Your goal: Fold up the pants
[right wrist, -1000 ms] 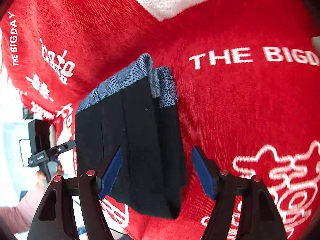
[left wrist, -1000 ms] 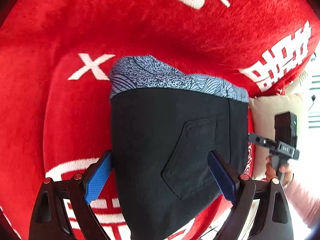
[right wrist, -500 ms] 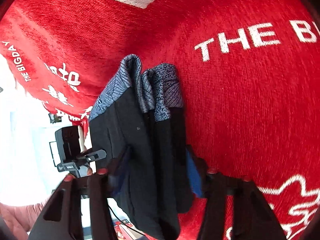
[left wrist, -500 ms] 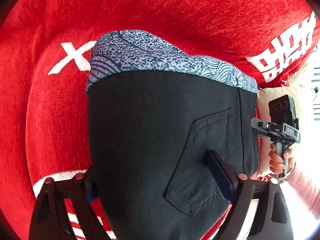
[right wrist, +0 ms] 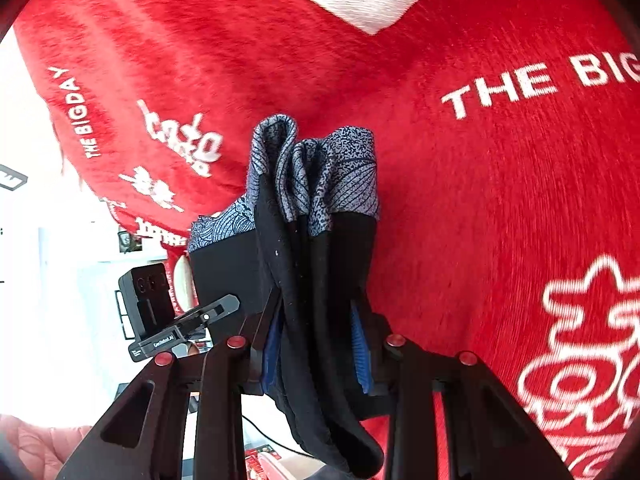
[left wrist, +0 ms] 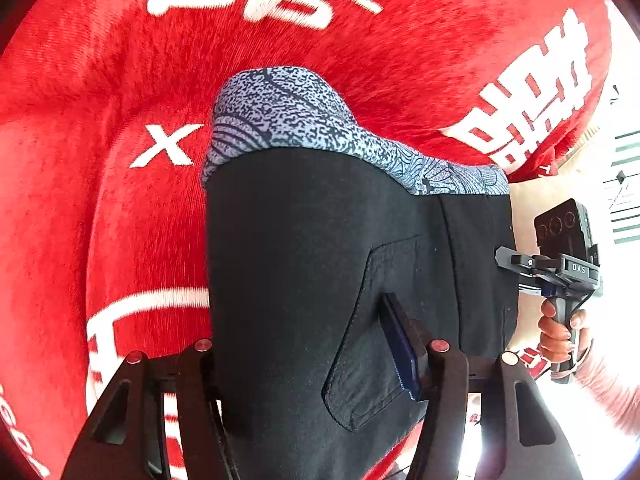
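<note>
Through my left wrist camera, my left gripper [left wrist: 308,364] pinches the folded black pants [left wrist: 304,272], which fill the centre; their blue patterned waistband [left wrist: 292,120] points toward 12 o'clock over the red blanket [left wrist: 100,220]. At 3 o'clock my right hand [left wrist: 558,328] holds its handle. Through my right wrist camera, my right gripper [right wrist: 316,352] clamps the bunched pants [right wrist: 304,280] edge, waistband [right wrist: 320,168] at 12 o'clock, blanket [right wrist: 500,220] beyond.

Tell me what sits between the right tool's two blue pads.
Bunched layers of the black pants fill the gap of the right tool; its pads press them from both sides. The right wrist view shows this.
</note>
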Available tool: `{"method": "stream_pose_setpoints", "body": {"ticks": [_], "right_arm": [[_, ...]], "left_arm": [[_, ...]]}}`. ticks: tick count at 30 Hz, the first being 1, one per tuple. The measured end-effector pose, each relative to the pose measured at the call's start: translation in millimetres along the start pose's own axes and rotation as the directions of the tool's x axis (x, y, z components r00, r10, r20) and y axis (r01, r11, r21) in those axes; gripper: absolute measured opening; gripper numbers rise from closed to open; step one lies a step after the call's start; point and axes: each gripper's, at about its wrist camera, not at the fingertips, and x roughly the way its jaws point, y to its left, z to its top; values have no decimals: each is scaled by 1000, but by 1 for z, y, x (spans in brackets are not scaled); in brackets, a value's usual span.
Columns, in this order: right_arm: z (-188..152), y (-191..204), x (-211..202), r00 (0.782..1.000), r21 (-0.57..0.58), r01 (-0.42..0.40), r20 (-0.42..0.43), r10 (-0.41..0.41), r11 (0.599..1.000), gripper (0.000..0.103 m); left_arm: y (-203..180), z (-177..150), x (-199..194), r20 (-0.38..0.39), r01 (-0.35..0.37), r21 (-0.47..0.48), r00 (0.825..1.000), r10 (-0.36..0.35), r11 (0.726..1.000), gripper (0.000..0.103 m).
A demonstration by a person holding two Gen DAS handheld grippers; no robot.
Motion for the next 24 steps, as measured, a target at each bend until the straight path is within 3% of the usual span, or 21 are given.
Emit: {"method": "stream_pose_setpoints", "body": {"ticks": [7, 13, 17, 18, 22, 24], "right_arm": [[-51, 18, -13, 1000, 18, -25, 13, 24, 1000, 34], [-102, 5, -7, 998, 80, -23, 58, 18, 997, 34], [-125, -7, 8, 997, 85, 46, 52, -50, 995, 34], [-128, -8, 13, 995, 71, 80, 46, -83, 994, 34], [-139, -6, 31, 965, -19, 252, 78, -250, 968, 44], [-141, -6, 33, 952, -30, 290, 112, -286, 956, 50]], "left_arm": [[-11, -39, -28, -5, -8, 17, 1000, 8, 1000, 61], [3, -72, -28, -31, -18, 49, 999, 20, 999, 61], [22, -94, -12, -48, -57, 57, 997, 60, 997, 61], [27, -100, -8, -54, -74, 54, 996, 76, 996, 63], [45, -117, 1, 27, -187, 35, 982, 186, 982, 96], [53, -119, 1, 51, -199, 7, 979, 198, 980, 103]]}}
